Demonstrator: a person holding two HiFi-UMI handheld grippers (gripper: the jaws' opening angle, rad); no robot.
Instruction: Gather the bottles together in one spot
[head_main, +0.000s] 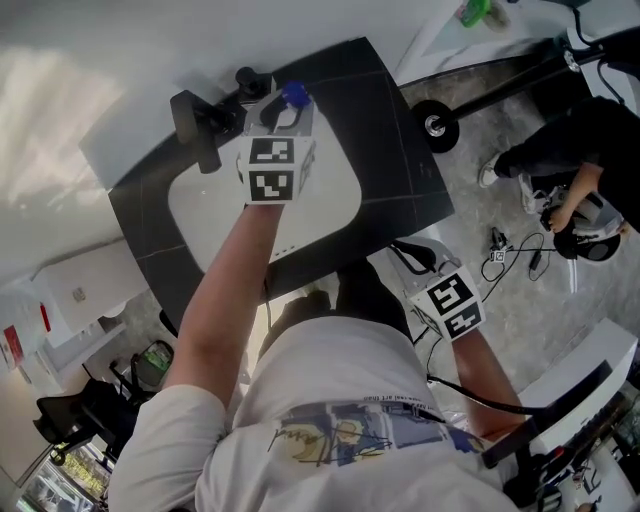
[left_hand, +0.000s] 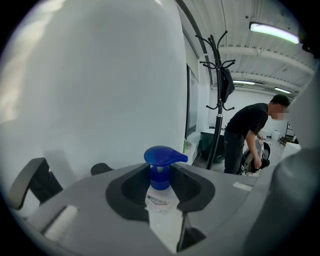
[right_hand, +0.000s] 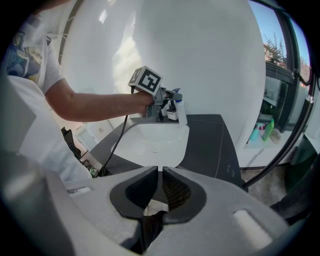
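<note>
A clear pump bottle (left_hand: 159, 200) with a blue pump head (left_hand: 162, 157) stands upright between the jaws of my left gripper (left_hand: 162, 177), which is shut on it. In the head view that gripper (head_main: 285, 108) holds the bottle (head_main: 293, 96) in the air over the far rim of a white sink (head_main: 325, 205). The right gripper view shows the same bottle (right_hand: 180, 109) in the left gripper (right_hand: 167, 104) above the sink (right_hand: 155, 142). My right gripper (right_hand: 159, 181) hangs low by my body (head_main: 420, 262), its jaws closed together with nothing between them.
The sink is set in a dark counter (head_main: 400, 150) against a white wall. A black fixture (head_main: 200, 125) stands at the counter's far left. More bottles (right_hand: 265, 130) sit on a ledge to the right. A person in black (head_main: 570, 160) bends over gear beside a coat rack (left_hand: 220, 85).
</note>
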